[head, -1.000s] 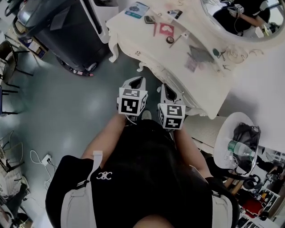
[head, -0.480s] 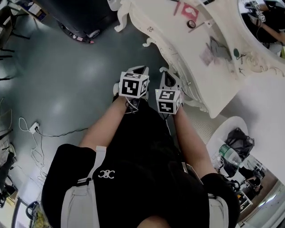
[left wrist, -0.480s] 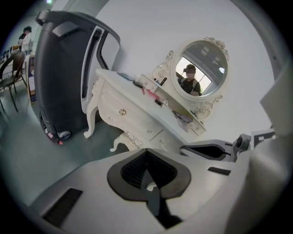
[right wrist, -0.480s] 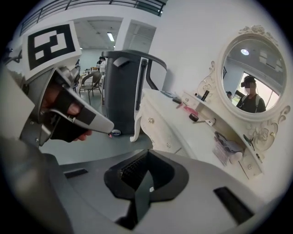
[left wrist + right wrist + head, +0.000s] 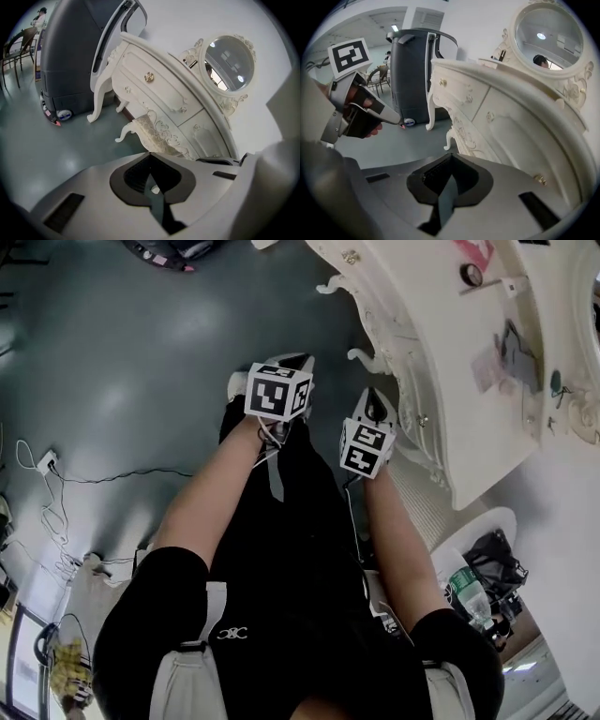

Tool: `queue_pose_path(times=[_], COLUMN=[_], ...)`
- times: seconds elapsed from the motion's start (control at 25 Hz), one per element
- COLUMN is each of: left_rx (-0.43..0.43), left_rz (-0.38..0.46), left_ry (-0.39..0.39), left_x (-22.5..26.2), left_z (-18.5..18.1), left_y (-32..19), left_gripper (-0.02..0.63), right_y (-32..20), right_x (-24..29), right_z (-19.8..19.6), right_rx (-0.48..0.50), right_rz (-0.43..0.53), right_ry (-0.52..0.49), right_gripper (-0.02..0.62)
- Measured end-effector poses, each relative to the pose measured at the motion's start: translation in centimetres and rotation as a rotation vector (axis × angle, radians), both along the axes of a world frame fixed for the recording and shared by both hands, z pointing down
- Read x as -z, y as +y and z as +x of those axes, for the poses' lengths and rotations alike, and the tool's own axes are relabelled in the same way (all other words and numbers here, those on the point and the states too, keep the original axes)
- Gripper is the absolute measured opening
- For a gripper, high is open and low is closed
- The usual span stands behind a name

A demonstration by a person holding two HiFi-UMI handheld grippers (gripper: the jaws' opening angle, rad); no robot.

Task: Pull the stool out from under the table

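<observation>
Since half a second ago our two grippers have drifted a little apart, and the table has slid towards the upper right of the head view. Far left of the jaws, a thin black cable (image 5: 122, 472) trails across the grey floor (image 5: 141, 352). Our left gripper (image 5: 296, 360) has its jaws pressed together with nothing between them. Ahead and left of them stands a tall dark grey machine on castors (image 5: 70, 61).

Our right gripper (image 5: 373, 401) sits near the left one, with its jaws likewise closed and empty. Ahead of both pairs of jaws and slightly right, the cream stool with a curled leg and lace-textured edge (image 5: 144, 133) is tucked under the ornate white dressing table (image 5: 159, 89), apart from both grippers. An oval white-framed mirror (image 5: 229, 63) rises from the table's worktop (image 5: 441, 324). Well right of the right jaws and behind them, a round white side table (image 5: 469, 531) carries a black bag (image 5: 492, 563) and a clear plastic bottle (image 5: 466, 585).
</observation>
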State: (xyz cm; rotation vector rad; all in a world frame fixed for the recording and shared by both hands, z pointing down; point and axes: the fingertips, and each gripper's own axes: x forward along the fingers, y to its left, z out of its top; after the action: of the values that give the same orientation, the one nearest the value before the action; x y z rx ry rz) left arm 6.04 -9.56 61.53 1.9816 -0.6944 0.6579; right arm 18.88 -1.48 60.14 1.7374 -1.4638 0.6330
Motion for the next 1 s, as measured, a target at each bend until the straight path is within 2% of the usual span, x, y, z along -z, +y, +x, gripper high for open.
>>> queue_pose_path(times=[0.24,0.36,0.48,0.56,0.68,0.8,0.88,1.0], left_rx=[-0.031,-0.004,0.002,0.026,0.135,0.232,0.244,0.187], left_rz=[-0.07,-0.131,-0.154,-0.185,-0.255,-0.232,-0.212,-0.211], left_ry=[0.009,0.033,0.058,0.122,0.291,0.367,0.403,0.49], left_x=[-9.0,-12.7,-15.8,-17.4,-18.6,-19.4,-19.7,-19.7], left_z=[2.7,4.4,6.1,7.5,9.5,10.8,12.1,15.4], left_y=[2.1,3.7,4.3,4.1,3.0,1.2,0.4,-0.4], left_gripper=[0.003,0.003,0.003,0.003,0.003,0.003,0.023,0.133], right_y=[2.2,2.8,3.4,3.9,4.4,4.3,3.7,2.5], right_x=[-8.5,-10.5,-11.5,-11.9,-12.5,-13.2,-13.8,-14.7], right_z=[2.7,3.4,3.4,3.4,3.3,3.7,4.2,4.7], right_rx=[-0.085,-0.044,0.005,0.036,0.079,0.097,0.102,0.104], right_rz=[-0.099,-0.128,-0.148,-0.158,-0.17,-0.163,-0.151,-0.138], right_ry=[0.015,0.016,0.0,-0.014,-0.04,-0.054,-0.059,-0.072], right_gripper=[0.005,0.005,0.005,0.005,0.005,0.005,0.005,0.005])
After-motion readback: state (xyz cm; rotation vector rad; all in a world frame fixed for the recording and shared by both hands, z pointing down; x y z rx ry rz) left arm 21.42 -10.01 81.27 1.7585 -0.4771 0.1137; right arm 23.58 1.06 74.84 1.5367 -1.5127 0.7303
